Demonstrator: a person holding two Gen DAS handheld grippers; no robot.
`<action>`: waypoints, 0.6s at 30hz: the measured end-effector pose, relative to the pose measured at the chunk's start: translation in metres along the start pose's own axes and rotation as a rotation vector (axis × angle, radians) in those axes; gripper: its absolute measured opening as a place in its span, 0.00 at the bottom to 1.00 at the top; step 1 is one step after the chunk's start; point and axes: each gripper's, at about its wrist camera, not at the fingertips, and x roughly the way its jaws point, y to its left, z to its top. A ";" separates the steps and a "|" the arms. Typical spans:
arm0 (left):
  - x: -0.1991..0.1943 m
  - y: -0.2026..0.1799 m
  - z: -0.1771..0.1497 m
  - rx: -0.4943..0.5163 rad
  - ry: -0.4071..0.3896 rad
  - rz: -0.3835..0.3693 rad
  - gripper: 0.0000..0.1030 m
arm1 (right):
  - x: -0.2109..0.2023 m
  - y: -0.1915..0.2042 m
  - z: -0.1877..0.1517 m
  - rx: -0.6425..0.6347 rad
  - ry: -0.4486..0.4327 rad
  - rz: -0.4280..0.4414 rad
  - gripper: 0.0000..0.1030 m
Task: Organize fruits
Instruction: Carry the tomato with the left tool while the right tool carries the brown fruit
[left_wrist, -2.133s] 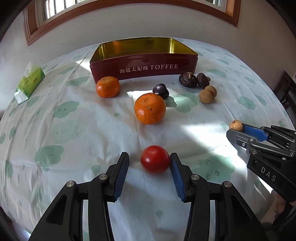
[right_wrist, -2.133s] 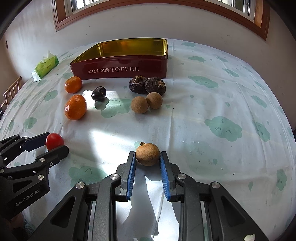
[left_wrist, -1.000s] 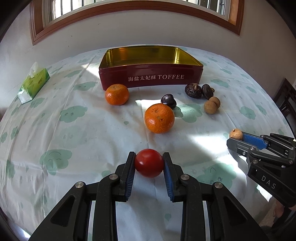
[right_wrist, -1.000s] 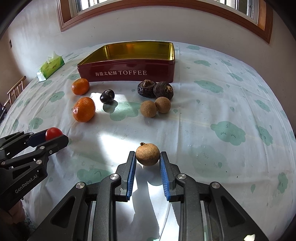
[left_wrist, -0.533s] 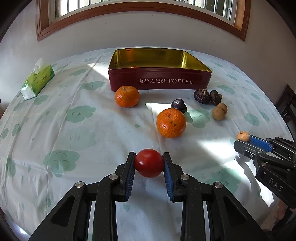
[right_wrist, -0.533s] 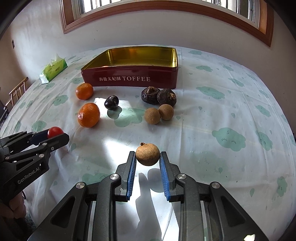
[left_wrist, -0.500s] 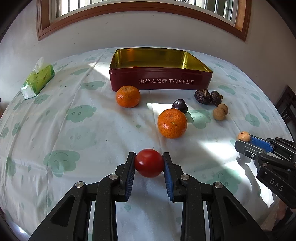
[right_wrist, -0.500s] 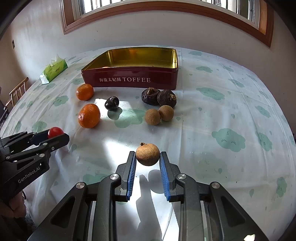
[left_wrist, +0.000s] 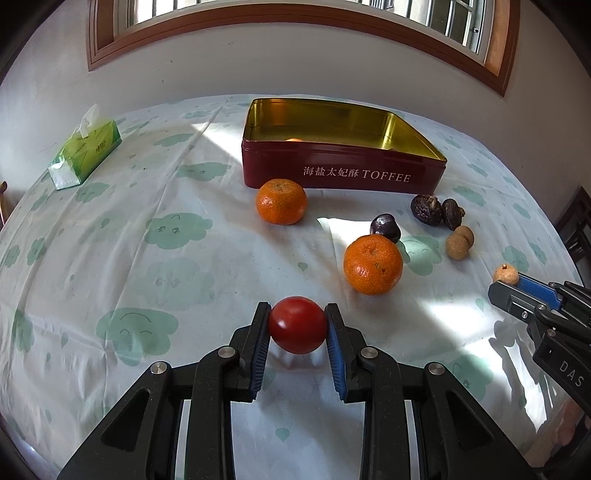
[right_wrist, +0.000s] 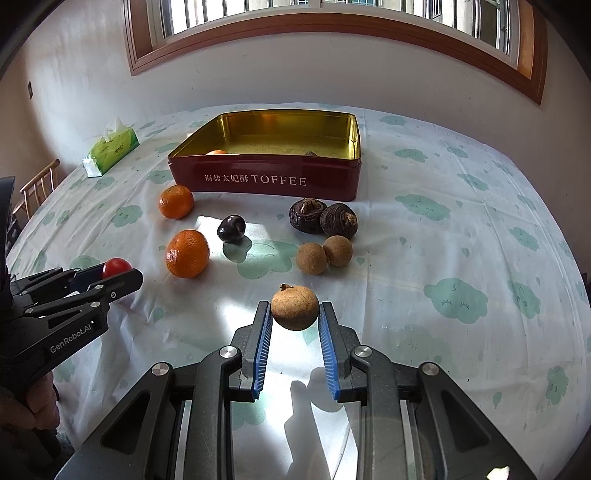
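Note:
My left gripper (left_wrist: 297, 325) is shut on a red tomato (left_wrist: 297, 325) and holds it above the tablecloth. My right gripper (right_wrist: 294, 308) is shut on a brown longan (right_wrist: 294, 308), also lifted. The red TOFFEE tin (left_wrist: 343, 177) with a gold inside stands open at the back; it also shows in the right wrist view (right_wrist: 266, 181), with an orange fruit and a dark one inside. On the cloth lie two mandarins (right_wrist: 187, 253) (right_wrist: 176, 201), a dark plum (right_wrist: 231, 229), two dark water chestnuts (right_wrist: 323, 218) and two longans (right_wrist: 324, 253).
A green tissue pack (left_wrist: 85, 151) lies at the far left of the table. A wooden chair (right_wrist: 35, 192) stands past the table's left edge. A wall with a window runs behind the tin.
My left gripper shut on the tomato and lifted it. Both grippers have risen and drawn back with their fruit, so the tin and loose fruit look farther away.

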 end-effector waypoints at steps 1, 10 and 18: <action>0.000 0.001 0.001 -0.002 -0.001 0.001 0.29 | 0.000 0.000 0.001 -0.001 -0.002 0.000 0.23; 0.002 0.007 0.016 -0.014 -0.014 0.000 0.29 | -0.007 -0.004 0.020 0.010 -0.041 0.005 0.23; 0.004 0.013 0.035 -0.033 -0.036 0.006 0.29 | -0.004 -0.008 0.041 0.010 -0.065 -0.003 0.23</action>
